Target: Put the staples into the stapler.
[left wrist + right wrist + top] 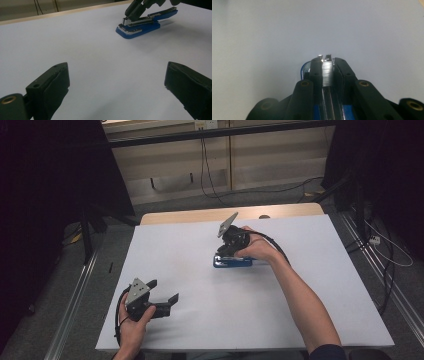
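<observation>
Right gripper [327, 67] clamped on stapler [140, 23]

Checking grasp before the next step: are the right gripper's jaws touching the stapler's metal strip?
Touching. In the right gripper view the right gripper has both jaws pressed against the sides of the silver strip of the blue stapler, with no gap visible.

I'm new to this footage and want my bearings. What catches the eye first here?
A blue stapler lies near the middle of the white table, the only colour on it. The right gripper is shut on a strip of staples at the stapler's front end. The left gripper waits open near the table's front-left corner.
</observation>
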A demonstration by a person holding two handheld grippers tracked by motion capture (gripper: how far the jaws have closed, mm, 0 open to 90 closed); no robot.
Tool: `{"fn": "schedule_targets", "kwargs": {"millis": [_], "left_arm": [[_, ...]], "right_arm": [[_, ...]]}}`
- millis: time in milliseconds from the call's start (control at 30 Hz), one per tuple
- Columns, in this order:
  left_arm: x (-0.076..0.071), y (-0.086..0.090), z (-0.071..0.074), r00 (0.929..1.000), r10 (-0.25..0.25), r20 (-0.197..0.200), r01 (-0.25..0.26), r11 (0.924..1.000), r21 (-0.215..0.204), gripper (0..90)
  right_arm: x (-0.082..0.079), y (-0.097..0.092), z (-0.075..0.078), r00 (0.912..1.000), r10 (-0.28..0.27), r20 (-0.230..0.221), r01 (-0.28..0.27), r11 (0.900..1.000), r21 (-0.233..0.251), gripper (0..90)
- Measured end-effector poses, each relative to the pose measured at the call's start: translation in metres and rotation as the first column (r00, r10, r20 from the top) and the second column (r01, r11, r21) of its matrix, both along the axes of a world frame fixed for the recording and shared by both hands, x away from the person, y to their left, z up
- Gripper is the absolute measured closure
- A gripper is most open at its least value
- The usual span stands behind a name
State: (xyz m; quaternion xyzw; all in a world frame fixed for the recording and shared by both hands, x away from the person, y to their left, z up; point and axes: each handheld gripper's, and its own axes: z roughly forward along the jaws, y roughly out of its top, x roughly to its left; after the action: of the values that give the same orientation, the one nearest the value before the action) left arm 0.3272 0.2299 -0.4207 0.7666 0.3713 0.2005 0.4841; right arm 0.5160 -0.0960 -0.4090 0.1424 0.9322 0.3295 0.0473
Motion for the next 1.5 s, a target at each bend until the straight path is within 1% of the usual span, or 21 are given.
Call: {"fn": "schedule_targets", "kwargs": {"millis": [133,200,533,567,867,967,1133,1200,1233,1267,1333,1367,1400,1433,1467,1500], "left_arm": [[0.0,0.0,0.0,1.0,-0.001,0.0,0.001,1.0,0.002,6.2],[0.0,0.0,0.0,1.0,0.002,0.003,-0.002,1.0,0.008,6.2],[0.0,0.001,0.0,1.0,0.005,0.003,-0.005,1.0,0.0,6.1],[0.0,0.001,0.0,1.0,0.005,0.003,-0.005,1.0,0.0,6.1],[0.0,0.001,0.0,1.0,0.005,0.003,-0.005,1.0,0.0,6.1],[0.0,0.001,0.0,1.0,0.005,0.002,-0.005,1.0,-0.001,6.1],[-0.001,0.001,0.0,1.0,0.004,0.003,-0.004,1.0,0.0,6.1],[0.0,0.001,0.0,1.0,0.005,0.001,-0.005,1.0,0.0,6.1],[0.0,0.001,0.0,1.0,0.004,-0.001,-0.004,1.0,0.002,6.1],[0.0,0.001,0.0,1.0,0.002,-0.001,-0.002,1.0,0.004,6.1],[0.0,0.0,0.0,1.0,-0.001,0.0,0.001,1.0,0.006,6.1],[0.0,0.0,0.0,1.0,0.001,0.001,-0.001,1.0,0.008,6.1],[0.0,0.0,0.0,1.0,-0.001,-0.001,0.001,1.0,0.009,6.1],[0.0,0.0,0.0,1.0,-0.001,-0.002,0.001,1.0,0.007,6.1],[0.001,0.0,-0.001,1.0,0.0,-0.001,0.0,1.0,0.002,6.1],[0.001,0.0,-0.001,1.0,0.001,-0.001,-0.001,1.0,0.002,6.1]], "right_arm": [[0.0,0.0,0.0,1.0,0.003,0.005,-0.003,1.0,0.003,77.2],[0.0,0.0,0.001,1.0,-0.005,0.005,0.005,1.0,0.007,75.7],[0.0,-0.001,0.0,0.9998,-0.018,0.002,0.018,0.9998,-0.002,73.0],[0.001,-0.001,0.0,0.9998,-0.017,0.008,0.017,0.9998,0.0,72.1],[0.001,-0.004,0.0,0.9995,-0.033,-0.002,0.033,0.9994,-0.005,70.4],[0.0,-0.004,0.001,0.9993,-0.038,-0.002,0.038,0.9993,0.001,67.8],[-0.001,-0.003,0.002,0.9979,-0.064,-0.007,0.064,0.9979,0.007,59.8],[-0.001,-0.004,0.002,0.9961,-0.088,-0.006,0.088,0.9959,0.018,50.5],[0.0,-0.005,0.002,0.9937,-0.112,-0.01,0.112,0.9936,0.018,45.1],[0.0,-0.006,0.003,0.9915,-0.13,-0.014,0.13,0.9914,0.018,43.5],[-0.001,-0.009,0.003,0.9884,-0.149,-0.025,0.15,0.988,0.036,41.5],[0.0,-0.01,0.003,0.9878,-0.155,-0.02,0.155,0.987,0.041,39.4],[-0.001,-0.011,0.003,0.9855,-0.168,-0.021,0.169,0.9848,0.04,37.4],[-0.001,-0.012,0.002,0.9836,-0.179,-0.024,0.18,0.9825,0.049,36.2],[-0.002,-0.013,0.002,0.982,-0.186,-0.032,0.187,0.9815,0.041,34.2],[-0.003,-0.015,0.0,0.981,-0.193,-0.025,0.193,0.9802,0.042,32.0]]}}
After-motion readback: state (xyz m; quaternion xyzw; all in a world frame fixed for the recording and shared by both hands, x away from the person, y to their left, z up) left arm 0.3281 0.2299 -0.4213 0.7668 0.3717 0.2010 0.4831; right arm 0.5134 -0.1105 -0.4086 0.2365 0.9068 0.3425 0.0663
